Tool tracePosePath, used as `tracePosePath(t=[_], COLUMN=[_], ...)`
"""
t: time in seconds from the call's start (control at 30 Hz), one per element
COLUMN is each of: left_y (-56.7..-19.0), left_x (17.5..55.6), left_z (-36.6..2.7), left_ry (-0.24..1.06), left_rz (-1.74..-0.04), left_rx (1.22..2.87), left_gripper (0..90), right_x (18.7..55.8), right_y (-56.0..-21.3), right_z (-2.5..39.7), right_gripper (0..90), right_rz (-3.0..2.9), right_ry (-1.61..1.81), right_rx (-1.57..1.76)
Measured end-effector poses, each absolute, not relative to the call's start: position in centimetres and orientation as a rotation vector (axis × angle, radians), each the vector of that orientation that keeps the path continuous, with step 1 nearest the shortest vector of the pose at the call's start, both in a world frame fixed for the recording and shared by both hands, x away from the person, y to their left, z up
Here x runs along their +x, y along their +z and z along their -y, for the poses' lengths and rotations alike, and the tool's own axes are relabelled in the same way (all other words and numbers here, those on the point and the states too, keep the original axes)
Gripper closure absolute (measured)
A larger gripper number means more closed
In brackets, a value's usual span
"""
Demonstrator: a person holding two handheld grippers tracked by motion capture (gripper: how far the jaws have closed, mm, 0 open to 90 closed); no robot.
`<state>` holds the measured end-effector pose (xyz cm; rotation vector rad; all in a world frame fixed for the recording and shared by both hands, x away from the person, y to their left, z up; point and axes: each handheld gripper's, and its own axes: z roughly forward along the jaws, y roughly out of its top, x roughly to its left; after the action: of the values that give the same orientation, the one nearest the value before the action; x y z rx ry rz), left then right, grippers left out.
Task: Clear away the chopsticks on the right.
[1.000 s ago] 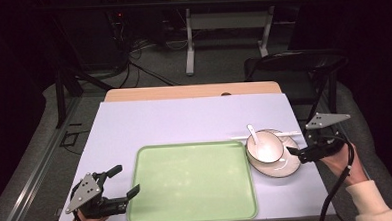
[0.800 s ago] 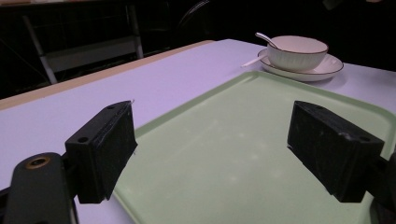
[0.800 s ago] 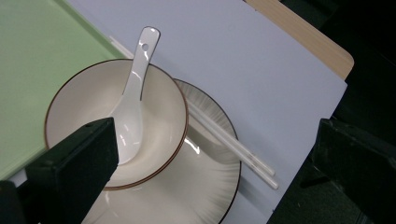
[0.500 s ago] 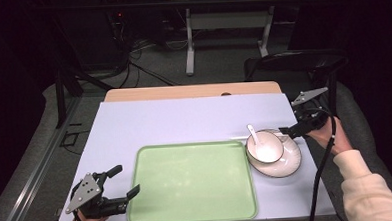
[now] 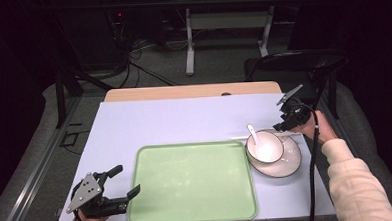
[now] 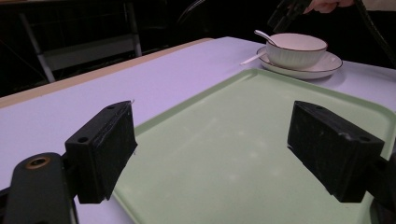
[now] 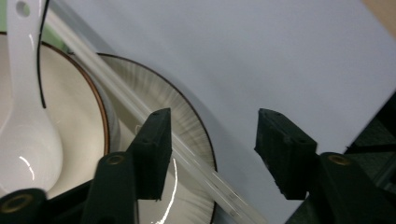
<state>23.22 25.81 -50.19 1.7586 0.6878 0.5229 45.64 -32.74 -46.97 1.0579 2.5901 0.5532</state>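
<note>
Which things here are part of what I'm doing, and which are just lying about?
In play: right gripper, open above the clear stick resting on the plate; bowl; spoon.
Lying about: green tray; left gripper, open at the tray's edge.

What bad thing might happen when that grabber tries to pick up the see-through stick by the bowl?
1. The clear stick lies slanted across the plate rim, off-centre between the open jaws of the right hand-held gripper, so it may slip or roll away on closing.
2. The bowl and spoon sit right beside the jaws; a bump might tip the spoon out or shift the bowl.
</note>
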Motion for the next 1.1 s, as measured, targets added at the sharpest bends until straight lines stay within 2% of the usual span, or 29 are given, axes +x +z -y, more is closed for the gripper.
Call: tracePosePath(t=[0.07,0.27,0.37,0.5,0.67,1.1], left_y=[-50.2,-50.2,-50.2,-50.2,-50.2,-50.2], left_x=[23.2,23.2,23.2,23.2,23.2,23.2], left_z=[-25.8,-25.8,-25.8,-25.8,-25.7,-25.7], left_ry=[0.523,0.521,0.518,0.52,0.519,0.519], left_rz=[-0.687,-0.685,-0.685,-0.685,-0.686,-0.686], left_rx=[1.759,1.76,1.761,1.76,1.761,1.761], left_gripper=[15.1,15.1,15.1,15.1,15.1,15.1], right_x=[45.8,46.5,46.5,46.8,46.9,47.0], right_y=[-47.2,-48.3,-48.5,-48.9,-48.9,-49.1], right_z=[32.6,31.9,31.8,32.1,32.3,31.5], right_gripper=[48.5,65.4,67.9,75.4,78.9,78.0], right_rz=[-2.616,-2.711,-2.73,-2.755,-2.773,-2.813], right_ry=[0.543,0.478,0.456,0.427,0.442,0.362], right_rx=[1.041,1.011,1.015,0.995,0.986,0.85])
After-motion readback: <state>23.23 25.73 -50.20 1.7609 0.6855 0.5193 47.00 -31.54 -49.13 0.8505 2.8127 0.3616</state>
